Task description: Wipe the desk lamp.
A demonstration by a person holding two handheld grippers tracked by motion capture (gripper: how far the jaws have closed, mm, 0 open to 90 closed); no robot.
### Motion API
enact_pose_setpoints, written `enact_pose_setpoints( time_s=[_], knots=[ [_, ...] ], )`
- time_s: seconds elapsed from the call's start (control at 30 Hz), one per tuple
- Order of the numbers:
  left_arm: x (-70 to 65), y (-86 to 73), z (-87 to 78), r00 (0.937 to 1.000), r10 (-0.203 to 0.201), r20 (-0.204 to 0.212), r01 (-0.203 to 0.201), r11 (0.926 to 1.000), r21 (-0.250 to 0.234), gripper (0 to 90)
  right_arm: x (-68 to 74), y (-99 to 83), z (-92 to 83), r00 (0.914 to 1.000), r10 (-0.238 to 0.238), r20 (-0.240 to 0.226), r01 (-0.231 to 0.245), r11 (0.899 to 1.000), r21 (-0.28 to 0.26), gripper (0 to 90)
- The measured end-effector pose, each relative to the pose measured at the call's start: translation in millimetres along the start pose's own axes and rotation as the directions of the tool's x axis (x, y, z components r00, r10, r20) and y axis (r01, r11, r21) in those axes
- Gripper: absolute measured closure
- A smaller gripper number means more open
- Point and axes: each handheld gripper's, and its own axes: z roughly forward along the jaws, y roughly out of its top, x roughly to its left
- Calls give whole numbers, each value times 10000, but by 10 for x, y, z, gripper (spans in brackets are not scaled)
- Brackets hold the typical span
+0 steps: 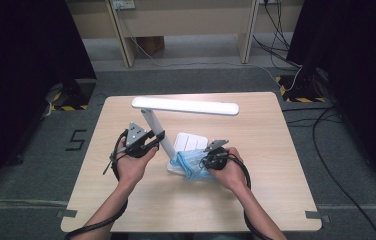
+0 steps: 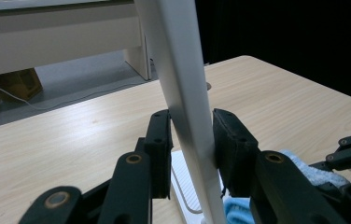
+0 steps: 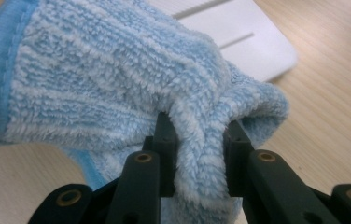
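A white desk lamp stands mid-table, its long head [image 1: 185,105] level above a slanted stem [image 1: 157,131] and a flat white base [image 1: 191,142]. My left gripper [image 1: 152,141] is shut on the stem [image 2: 183,84], both pads pressing its sides, as the left gripper view shows close up. My right gripper [image 1: 207,162] is shut on a fluffy blue cloth [image 1: 192,167], which lies bunched over the base's near edge. In the right gripper view a fold of the cloth [image 3: 108,84] is pinched between the jaws, with the white base [image 3: 248,37] behind it.
The wooden table [image 1: 256,150] has bare room to the right and along the front edge. Beyond the far edge are table legs [image 1: 123,35], cables [image 1: 326,125] on grey floor, and dark curtains at both sides.
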Motion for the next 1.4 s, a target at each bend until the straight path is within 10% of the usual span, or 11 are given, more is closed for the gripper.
enact_pose_setpoints(
  time_s=[0.2,0.53,0.9,1.4],
  knots=[
    [-79,-18,-79,9999,19,-171,-18,10000,64,661,-61,-53,-85,9987,198,480,-199,9998,15,736],
    [-221,-67,-227,9999,45,110,-45,10000,66,622,9,196,-144,9879,1019,1168,-835,9846,-1533,731],
    [-237,-78,-263,9996,4,273,-6,10000,69,612,166,291,229,9915,274,1276,-191,9976,-660,730],
    [-237,-73,-262,9996,66,284,-69,9999,111,611,-74,198,125,9761,534,2106,-475,9983,-330,731]
  ],
)
